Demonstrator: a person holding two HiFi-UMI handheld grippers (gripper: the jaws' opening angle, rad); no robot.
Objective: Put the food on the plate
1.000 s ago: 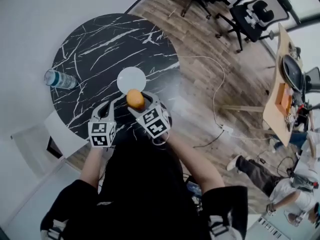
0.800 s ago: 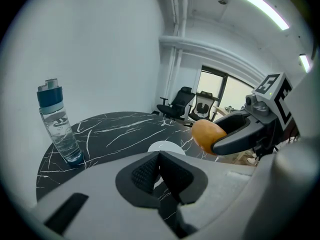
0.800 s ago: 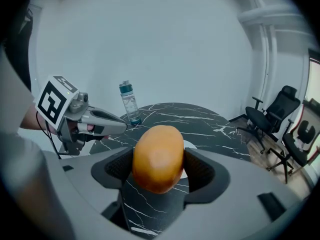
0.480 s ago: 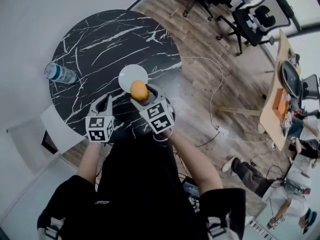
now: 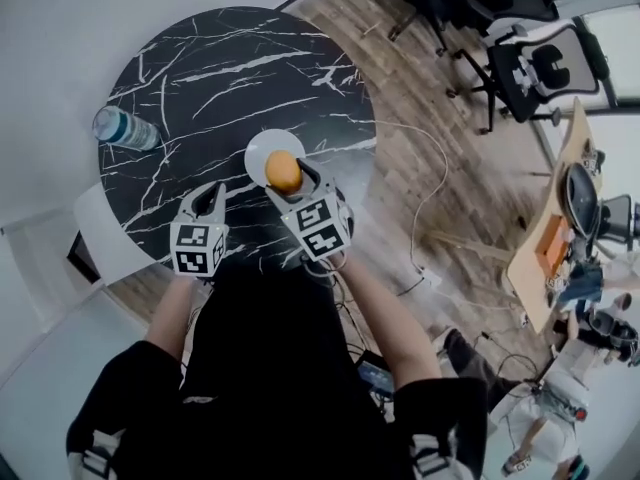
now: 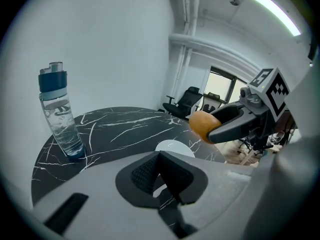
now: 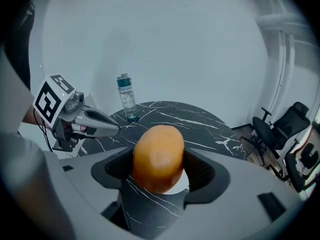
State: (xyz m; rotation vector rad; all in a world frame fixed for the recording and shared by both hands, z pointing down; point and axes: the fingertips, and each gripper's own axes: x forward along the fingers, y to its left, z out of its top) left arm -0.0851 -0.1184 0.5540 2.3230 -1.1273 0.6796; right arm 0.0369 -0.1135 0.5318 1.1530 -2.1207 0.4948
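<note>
- Food [image 7: 158,156]: an oval, orange-brown piece with a smooth skin is hanging clamped in the air over the near edge of the plate, not yet touching it. It is looking light and fairly firm. Being rounded, it is likely to slip in a loose pinch and to roll once set down, so a hold across its middle suits it best.
- Bottle [image 5: 125,128]: a clear water bottle with a blue cap is standing at the far left of the black marble table [image 5: 200,68], well apart from the plate.
- Left gripper [image 5: 213,194]: it is hovering over the near table edge, its pads pressing together and carrying nothing.
- Plate [image 5: 258,148]: small, white and bare, it is lying near the middle of the table.
- Right gripper [image 7: 159,166]: its pads are squeezing the food from both sides across the middle.
- Chairs [image 5: 520,63]: office chairs are standing on the wood floor at the far right.
- Views: the left gripper view is showing the food from the side, held clear above the table. The right gripper view is showing a sliver of plate directly beneath it. Only the head view is giving the whole layout.
</note>
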